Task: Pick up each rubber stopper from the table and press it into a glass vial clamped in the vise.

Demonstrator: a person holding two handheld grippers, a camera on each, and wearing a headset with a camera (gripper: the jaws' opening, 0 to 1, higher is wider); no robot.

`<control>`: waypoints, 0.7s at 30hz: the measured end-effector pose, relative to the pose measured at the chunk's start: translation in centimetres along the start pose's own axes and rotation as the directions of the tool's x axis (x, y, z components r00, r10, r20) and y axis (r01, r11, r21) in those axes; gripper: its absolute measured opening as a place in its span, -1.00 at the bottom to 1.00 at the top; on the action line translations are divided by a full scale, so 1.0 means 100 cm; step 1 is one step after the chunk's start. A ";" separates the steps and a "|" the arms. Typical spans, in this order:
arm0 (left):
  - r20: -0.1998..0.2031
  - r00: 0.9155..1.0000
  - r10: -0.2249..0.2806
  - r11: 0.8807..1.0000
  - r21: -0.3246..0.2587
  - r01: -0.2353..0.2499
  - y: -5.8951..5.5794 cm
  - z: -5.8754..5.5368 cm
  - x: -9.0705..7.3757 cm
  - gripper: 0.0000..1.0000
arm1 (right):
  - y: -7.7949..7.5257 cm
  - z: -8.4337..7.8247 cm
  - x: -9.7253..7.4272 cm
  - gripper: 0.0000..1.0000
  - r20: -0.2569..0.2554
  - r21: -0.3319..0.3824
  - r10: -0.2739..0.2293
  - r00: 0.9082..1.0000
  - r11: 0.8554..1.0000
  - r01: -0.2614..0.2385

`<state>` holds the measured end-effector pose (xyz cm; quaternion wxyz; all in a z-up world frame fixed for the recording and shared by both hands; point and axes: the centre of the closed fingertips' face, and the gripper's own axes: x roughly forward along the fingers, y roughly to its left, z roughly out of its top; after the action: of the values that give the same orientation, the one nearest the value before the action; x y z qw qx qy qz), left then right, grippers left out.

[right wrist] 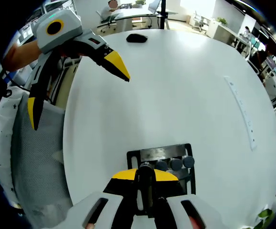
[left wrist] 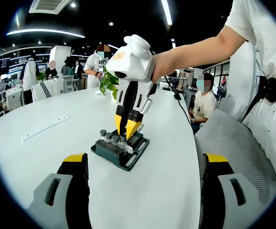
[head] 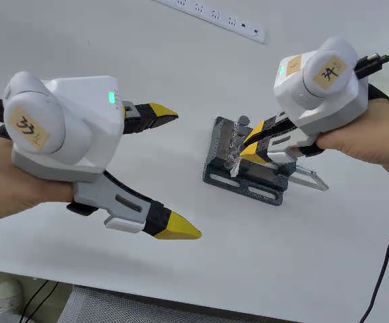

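Jaws of R gripper (head: 245,152) pinch stopper (right wrist: 145,169) atop vise (head: 250,186), L gripper (head: 184,175) jaws apart

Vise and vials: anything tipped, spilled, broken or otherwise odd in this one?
Nothing stands out. The vise sits flat on the table, its vials upright in a row; the right gripper is shut on a stopper at one end; the left gripper hangs open, apart.

Open table (head: 181,60) surrounds the vise (head: 248,185) from 5 round to 12 o'clock. The right gripper (head: 248,151), closed on a stopper (right wrist: 145,169), covers its top from 2 o'clock. The left gripper (head: 184,173), jaws spread, stands clear at 9.
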<state>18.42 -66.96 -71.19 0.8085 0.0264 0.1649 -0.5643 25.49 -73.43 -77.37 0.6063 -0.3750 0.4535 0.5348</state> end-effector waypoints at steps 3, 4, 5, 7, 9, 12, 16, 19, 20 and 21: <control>0.004 1.000 -0.002 1.000 -0.003 0.002 0.001 0.000 0.000 0.98 | -0.001 -0.002 0.002 -0.88 -0.008 0.004 0.002 1.000 1.000 -0.002; 0.004 1.000 -0.003 1.000 -0.005 0.003 0.001 -0.001 0.000 0.98 | -0.002 -0.002 0.003 -0.88 -0.011 0.002 0.002 1.000 1.000 -0.002; 0.006 1.000 -0.002 1.000 -0.005 0.002 0.001 -0.001 -0.001 0.98 | -0.001 -0.001 0.003 -0.88 -0.013 0.003 0.005 1.000 1.000 -0.005; 0.007 1.000 -0.004 1.000 -0.011 0.004 0.001 -0.002 -0.001 0.98 | -0.001 -0.002 0.005 -0.88 -0.021 0.002 0.007 1.000 1.000 -0.007; 0.009 1.000 -0.006 1.000 -0.010 0.006 0.000 -0.002 -0.001 0.98 | -0.002 -0.002 0.006 -0.88 -0.026 0.007 0.007 1.000 1.000 -0.006; 0.011 1.000 -0.009 1.000 -0.014 0.009 -0.001 -0.001 0.000 0.98 | -0.002 -0.001 0.007 -0.88 -0.030 0.011 0.007 1.000 1.000 -0.007; 0.013 1.000 -0.010 1.000 -0.016 0.010 0.000 -0.002 -0.001 0.98 | -0.002 -0.002 0.009 -0.88 -0.048 0.004 0.004 0.999 1.000 -0.004; 0.015 1.000 -0.010 1.000 -0.016 0.010 0.000 -0.001 -0.001 0.98 | -0.003 -0.002 0.009 -0.88 -0.053 0.004 0.008 0.999 1.000 -0.008; 0.016 1.000 -0.010 1.000 -0.017 0.010 0.000 -0.001 -0.001 0.98 | -0.003 -0.002 0.009 -0.88 -0.055 0.005 0.010 0.998 1.000 -0.009; 0.017 1.000 -0.009 1.000 -0.019 0.010 0.000 -0.001 -0.001 0.98 | -0.003 -0.002 0.009 -0.88 -0.056 0.004 0.010 0.998 1.000 -0.010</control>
<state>18.40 -66.86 -71.23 0.8074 0.0133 0.1634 -0.5667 25.79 -73.35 -78.30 0.5912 -0.3865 0.4733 0.5264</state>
